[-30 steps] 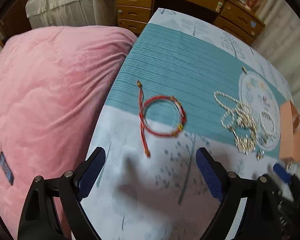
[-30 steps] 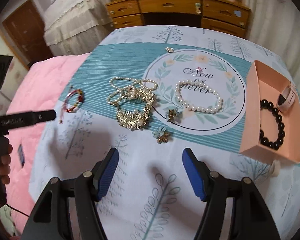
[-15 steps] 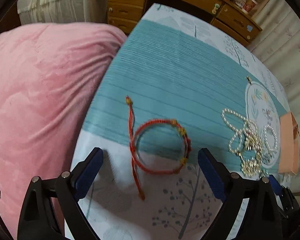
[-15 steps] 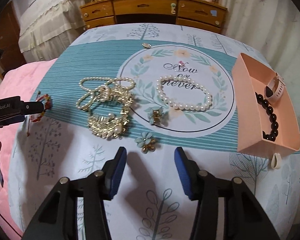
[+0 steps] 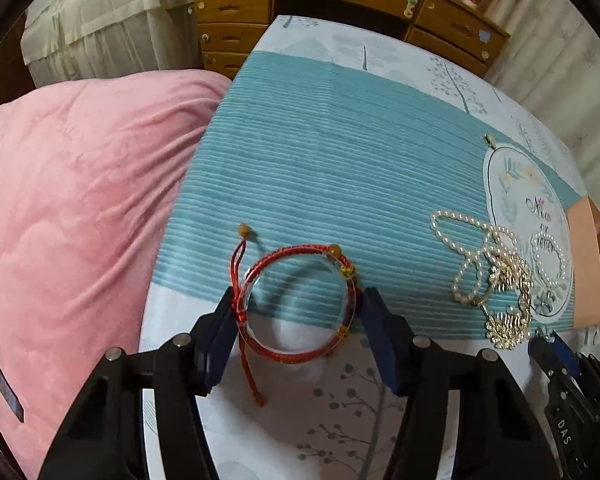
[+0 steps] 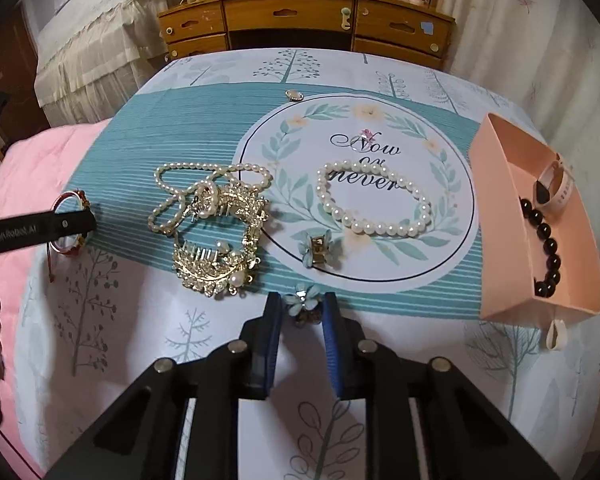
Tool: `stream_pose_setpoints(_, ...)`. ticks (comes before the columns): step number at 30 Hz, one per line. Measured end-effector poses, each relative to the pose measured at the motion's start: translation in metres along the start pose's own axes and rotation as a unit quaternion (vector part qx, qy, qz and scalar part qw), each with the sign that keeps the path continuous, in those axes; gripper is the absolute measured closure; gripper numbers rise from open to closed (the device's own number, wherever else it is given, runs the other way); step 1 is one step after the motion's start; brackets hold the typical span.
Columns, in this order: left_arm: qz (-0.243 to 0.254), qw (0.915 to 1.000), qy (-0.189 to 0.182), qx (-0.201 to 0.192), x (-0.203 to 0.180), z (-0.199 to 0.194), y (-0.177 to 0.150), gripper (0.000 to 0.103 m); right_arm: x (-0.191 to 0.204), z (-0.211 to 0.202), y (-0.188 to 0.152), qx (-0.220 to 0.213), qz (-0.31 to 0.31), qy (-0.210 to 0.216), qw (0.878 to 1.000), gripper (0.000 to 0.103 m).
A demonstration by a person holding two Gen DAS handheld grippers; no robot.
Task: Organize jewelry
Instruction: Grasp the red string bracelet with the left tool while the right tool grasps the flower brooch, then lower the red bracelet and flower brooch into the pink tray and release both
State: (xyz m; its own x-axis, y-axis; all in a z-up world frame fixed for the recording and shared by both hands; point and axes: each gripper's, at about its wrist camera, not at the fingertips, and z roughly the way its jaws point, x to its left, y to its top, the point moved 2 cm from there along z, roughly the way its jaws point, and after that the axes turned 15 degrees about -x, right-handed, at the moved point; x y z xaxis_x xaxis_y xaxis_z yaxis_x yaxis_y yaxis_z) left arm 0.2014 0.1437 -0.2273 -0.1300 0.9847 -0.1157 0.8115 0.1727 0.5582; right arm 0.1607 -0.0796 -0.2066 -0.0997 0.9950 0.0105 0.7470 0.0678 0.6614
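My left gripper, just closing, pinches the red braided cord bracelet near the tablecloth's left edge; my right gripper squeezes the small blue flower clip. I keep both grips gentle and lift straight.

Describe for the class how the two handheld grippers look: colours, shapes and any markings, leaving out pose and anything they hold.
Both the left gripper and the right gripper have black angular frames with silver pivot bolts and flat blue finger pads. Seen from the right wrist view, the left gripper's black finger carries small white lettering.
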Motion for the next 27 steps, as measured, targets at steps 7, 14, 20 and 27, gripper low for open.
stream_pose_setpoints(7,-0.004,0.9998,0.006,0.021,0.0,-0.004,-0.002,0.045,-0.006,-0.012,0.003,-0.007,0.024,0.012,1.0,0.085)
stream_pose_setpoints(14,0.013,0.9993,0.004,0.034,-0.013,-0.024,-0.012,0.045,-0.018,-0.037,0.01,-0.03,0.048,0.029,0.998,0.085)
stream_pose_setpoints(20,0.04,0.9983,-0.02,0.037,-0.053,-0.055,-0.011,0.045,-0.041,-0.064,0.022,-0.061,0.054,0.045,0.996,0.085)
stream_pose_setpoints(27,0.069,0.9969,-0.035,0.012,-0.126,-0.096,0.001,0.045,-0.077,-0.095,0.041,-0.094,0.014,0.063,0.994,0.085)
